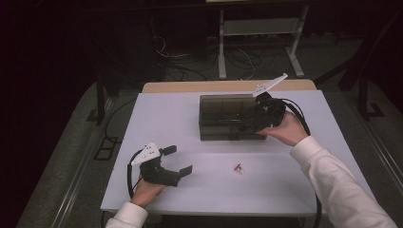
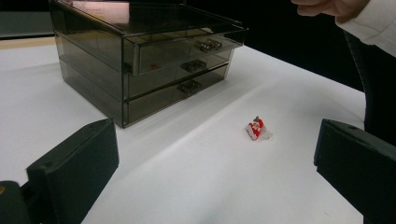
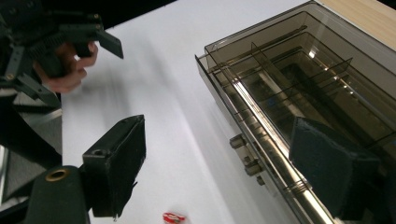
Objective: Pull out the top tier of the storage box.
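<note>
A smoky see-through drawer box [image 1: 223, 114] with three drawers stands at the back middle of the white table [image 1: 166, 123]. In the left gripper view its top drawer [image 2: 187, 51] sticks out a little. A small red and white wrapped thing [image 1: 238, 167] lies on the table in front of the box, also seen as a small wrapped piece [image 2: 256, 129] ahead of my left jaws. My left gripper [image 1: 180, 160] rests low at the front left, open and empty. My right gripper [image 1: 251, 122] hovers over the box's front right, open, its jaws astride the drawer handles [image 3: 243, 154] without touching them.
A wooden tabletop edge [image 1: 228, 86] runs behind the white table. Beyond it stand a white metal frame [image 1: 256, 42] and loose cables [image 1: 190, 66] on the dark floor. In the right gripper view the box top shows several dividers [image 3: 303, 79].
</note>
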The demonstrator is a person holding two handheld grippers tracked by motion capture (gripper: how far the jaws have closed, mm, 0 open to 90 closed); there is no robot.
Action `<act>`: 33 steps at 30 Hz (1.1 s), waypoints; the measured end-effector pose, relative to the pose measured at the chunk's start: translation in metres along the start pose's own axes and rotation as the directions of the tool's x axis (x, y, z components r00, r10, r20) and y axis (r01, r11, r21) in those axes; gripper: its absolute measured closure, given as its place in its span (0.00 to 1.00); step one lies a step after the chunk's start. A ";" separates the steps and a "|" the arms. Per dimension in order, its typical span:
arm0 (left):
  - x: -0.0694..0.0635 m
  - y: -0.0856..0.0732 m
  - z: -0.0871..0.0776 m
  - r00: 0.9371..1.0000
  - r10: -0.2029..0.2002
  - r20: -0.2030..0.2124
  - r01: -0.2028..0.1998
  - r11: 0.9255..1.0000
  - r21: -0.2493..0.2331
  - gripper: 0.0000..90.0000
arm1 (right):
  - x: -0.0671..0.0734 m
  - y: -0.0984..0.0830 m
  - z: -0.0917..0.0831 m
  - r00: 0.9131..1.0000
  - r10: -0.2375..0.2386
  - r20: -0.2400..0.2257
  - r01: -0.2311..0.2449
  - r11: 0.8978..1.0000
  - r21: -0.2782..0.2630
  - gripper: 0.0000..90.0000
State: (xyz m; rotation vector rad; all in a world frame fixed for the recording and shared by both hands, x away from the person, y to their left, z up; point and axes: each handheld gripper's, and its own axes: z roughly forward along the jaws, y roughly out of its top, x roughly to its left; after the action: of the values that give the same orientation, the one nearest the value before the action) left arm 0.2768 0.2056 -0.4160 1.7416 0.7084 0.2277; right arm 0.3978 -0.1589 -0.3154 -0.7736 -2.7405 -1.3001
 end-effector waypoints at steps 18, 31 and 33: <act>0.000 0.000 0.000 1.000 -0.003 0.002 0.003 1.000 -0.001 0.00 | -0.010 0.010 0.016 0.985 -0.169 -0.041 0.172 0.983 0.069 0.32; 0.001 0.000 0.000 1.000 -0.002 0.003 0.002 1.000 -0.002 0.00 | -0.013 0.010 0.028 0.977 -0.213 -0.026 0.215 0.971 0.102 0.53; 0.001 0.000 0.000 1.000 -0.002 0.003 0.002 1.000 -0.002 0.00 | -0.013 0.010 0.030 0.975 -0.219 -0.026 0.220 0.970 0.106 0.56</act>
State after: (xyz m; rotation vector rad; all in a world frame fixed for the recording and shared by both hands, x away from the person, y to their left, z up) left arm 0.2772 0.2064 -0.4160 1.7392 0.7074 0.2249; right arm 0.4195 -0.1375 -0.3302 -0.4616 -2.9242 -1.1688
